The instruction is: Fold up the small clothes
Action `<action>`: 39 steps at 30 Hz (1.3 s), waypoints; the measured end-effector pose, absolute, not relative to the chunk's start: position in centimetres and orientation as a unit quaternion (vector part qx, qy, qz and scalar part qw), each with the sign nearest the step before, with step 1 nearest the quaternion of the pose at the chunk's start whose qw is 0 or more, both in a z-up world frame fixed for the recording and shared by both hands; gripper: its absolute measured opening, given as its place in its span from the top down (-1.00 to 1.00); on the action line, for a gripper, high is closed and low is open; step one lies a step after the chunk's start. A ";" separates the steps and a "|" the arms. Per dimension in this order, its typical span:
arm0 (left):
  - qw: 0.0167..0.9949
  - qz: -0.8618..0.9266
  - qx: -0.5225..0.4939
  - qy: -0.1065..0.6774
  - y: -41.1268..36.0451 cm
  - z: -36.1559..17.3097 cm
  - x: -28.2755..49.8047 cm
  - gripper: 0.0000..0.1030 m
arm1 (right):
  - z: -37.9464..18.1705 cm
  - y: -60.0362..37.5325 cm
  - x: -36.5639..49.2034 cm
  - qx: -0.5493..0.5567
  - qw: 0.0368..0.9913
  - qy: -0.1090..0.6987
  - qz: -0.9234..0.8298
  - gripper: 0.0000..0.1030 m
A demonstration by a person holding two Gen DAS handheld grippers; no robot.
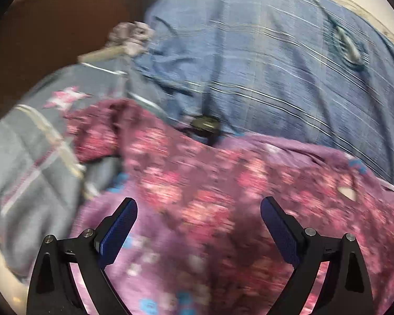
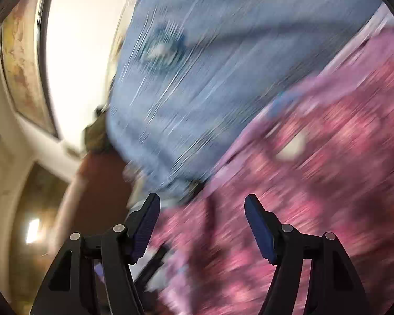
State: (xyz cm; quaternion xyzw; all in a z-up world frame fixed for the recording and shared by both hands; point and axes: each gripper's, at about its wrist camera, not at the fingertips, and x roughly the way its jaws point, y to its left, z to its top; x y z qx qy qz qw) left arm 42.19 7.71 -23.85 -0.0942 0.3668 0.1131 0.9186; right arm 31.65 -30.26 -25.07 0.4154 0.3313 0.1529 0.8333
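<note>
Purple floral garment (image 1: 210, 210) lies loose ahead of both spread, empty jaws.
Likely reaching step; next, each gripper must close on an edge.

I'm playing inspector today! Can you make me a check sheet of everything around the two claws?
Surface: blue striped bedcover, rumpled.
Job's things: pink flowery garment, crumpled, not folded; the picture is blurry.
Clutter: grey star-print cloth beside the garment; small dark object at its far edge, too blurry to name.
Claws: left claw open over the garment, holding nothing; right claw open, holding nothing.
Cables: nothing seen.
Surroundings: pale wall and a framed picture in the right wrist view.
</note>
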 end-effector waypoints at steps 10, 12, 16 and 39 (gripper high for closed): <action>0.891 -0.055 -0.095 0.440 2.5 -28.1 48.6 -0.43 | -26.8 -35.2 29.8 0.351 0.856 0.378 0.026 0.09; 0.879 -0.063 -0.080 0.466 1.5 -29.4 50.0 -0.41 | -27.3 -35.5 29.6 0.333 0.861 0.385 0.010 0.09; 0.877 -0.084 -0.053 0.471 -0.2 -29.8 50.7 0.26 | -28.3 -36.6 29.6 0.316 0.861 0.399 -0.003 0.10; 0.919 0.034 -0.010 0.393 3.0 -25.7 47.2 0.83 | -28.7 -40.9 29.2 0.333 0.865 0.375 -0.027 0.16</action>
